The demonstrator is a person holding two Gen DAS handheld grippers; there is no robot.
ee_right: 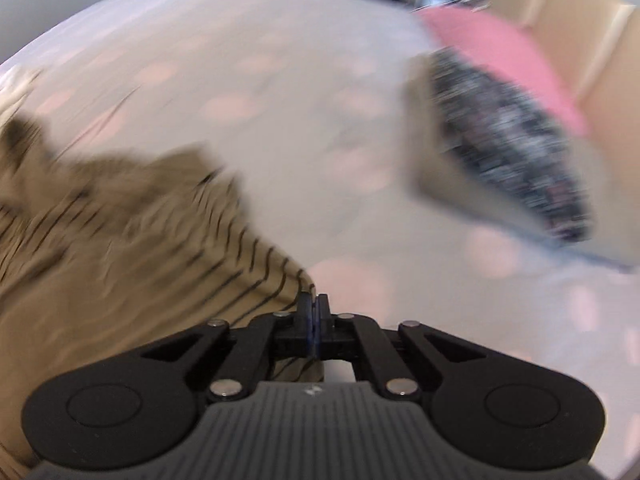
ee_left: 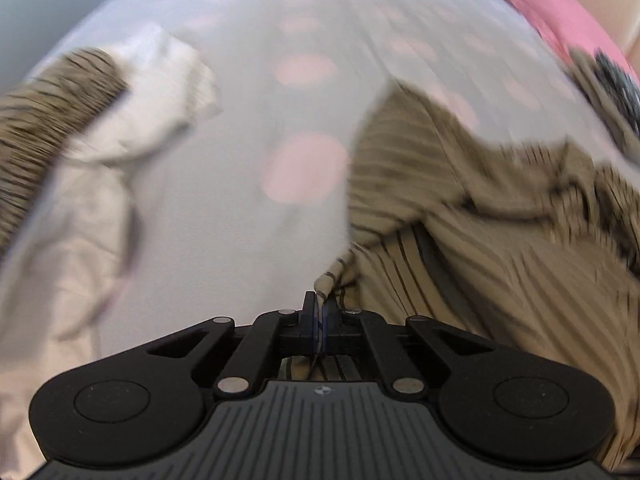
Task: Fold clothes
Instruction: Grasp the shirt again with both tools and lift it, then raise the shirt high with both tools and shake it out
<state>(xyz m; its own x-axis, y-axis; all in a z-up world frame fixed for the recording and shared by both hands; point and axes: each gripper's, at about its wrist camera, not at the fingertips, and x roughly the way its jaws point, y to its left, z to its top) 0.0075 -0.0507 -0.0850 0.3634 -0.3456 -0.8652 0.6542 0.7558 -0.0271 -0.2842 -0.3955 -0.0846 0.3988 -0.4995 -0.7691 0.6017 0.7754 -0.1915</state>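
Both claws clamp 1 striped tan garment.
Left gripper and right gripper pinch its edges; spotted sheet lies ahead.

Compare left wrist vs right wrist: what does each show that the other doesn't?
Left wrist only: a cream garment on the left of the bed, with another brown striped piece over it.

Right wrist only: the tan headboard in clear view; dark patterned folded item seen broadly.

Both: the tan striped garment, pinched by the left hand-held gripper and the right hand-held gripper, the pink-dotted sheet, pink pillow and dark patterned folded item. Both views are motion-blurred.
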